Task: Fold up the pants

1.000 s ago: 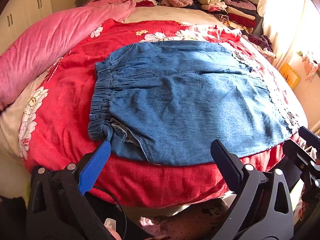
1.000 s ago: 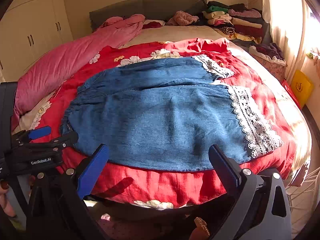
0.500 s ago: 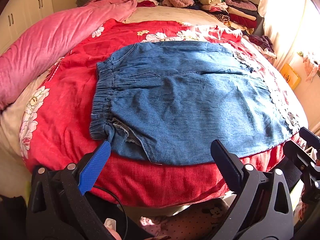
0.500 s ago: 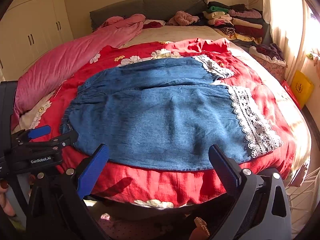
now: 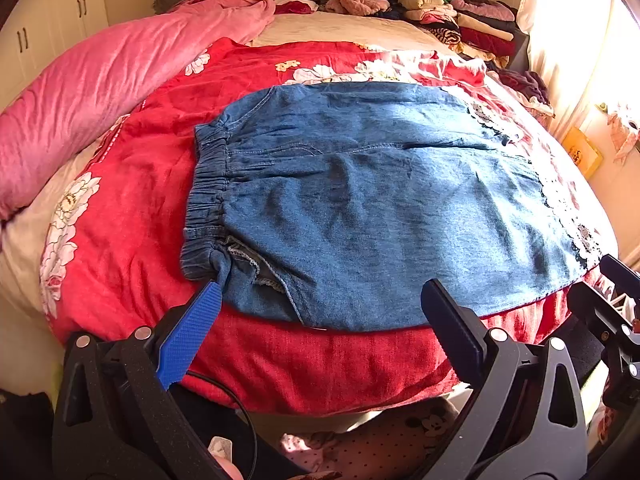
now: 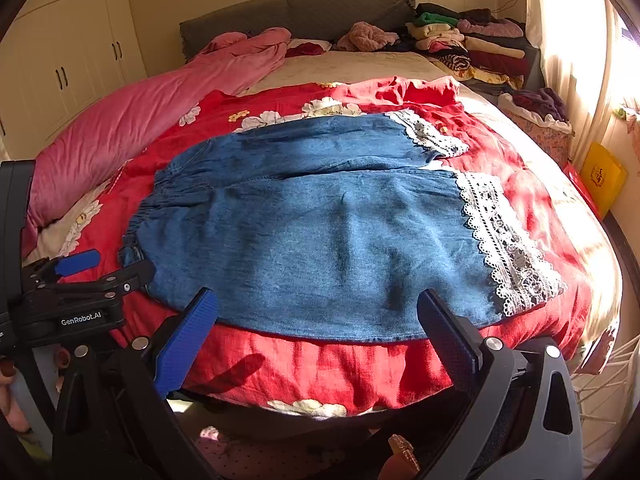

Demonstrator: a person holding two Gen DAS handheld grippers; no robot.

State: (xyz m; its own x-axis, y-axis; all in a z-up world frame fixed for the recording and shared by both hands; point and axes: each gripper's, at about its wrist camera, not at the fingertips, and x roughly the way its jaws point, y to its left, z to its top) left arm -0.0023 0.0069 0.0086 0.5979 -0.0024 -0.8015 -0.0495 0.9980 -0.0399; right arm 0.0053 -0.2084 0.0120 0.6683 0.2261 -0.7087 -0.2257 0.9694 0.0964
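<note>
Blue denim pants (image 5: 380,208) lie spread flat on the red floral bedspread (image 5: 132,208), both legs side by side. The elastic waistband (image 5: 208,200) is at the left and the white lace hems (image 6: 504,248) are at the right. My left gripper (image 5: 322,292) is open at the near edge, its blue fingertip (image 5: 212,292) just at the waistband's near corner. My right gripper (image 6: 316,298) is open over the near leg's edge, nothing between its fingers. The left gripper (image 6: 108,270) also shows at the left of the right wrist view.
A rolled pink duvet (image 5: 100,92) lies along the bed's left side. Folded clothes (image 5: 460,24) are stacked at the far right by the headboard. A yellow bag (image 6: 602,176) stands on the floor to the right, and wardrobe doors (image 6: 72,60) line the left wall.
Almost nothing: the left wrist view has shifted very slightly. Both grippers stay open and the pants lie as before.
</note>
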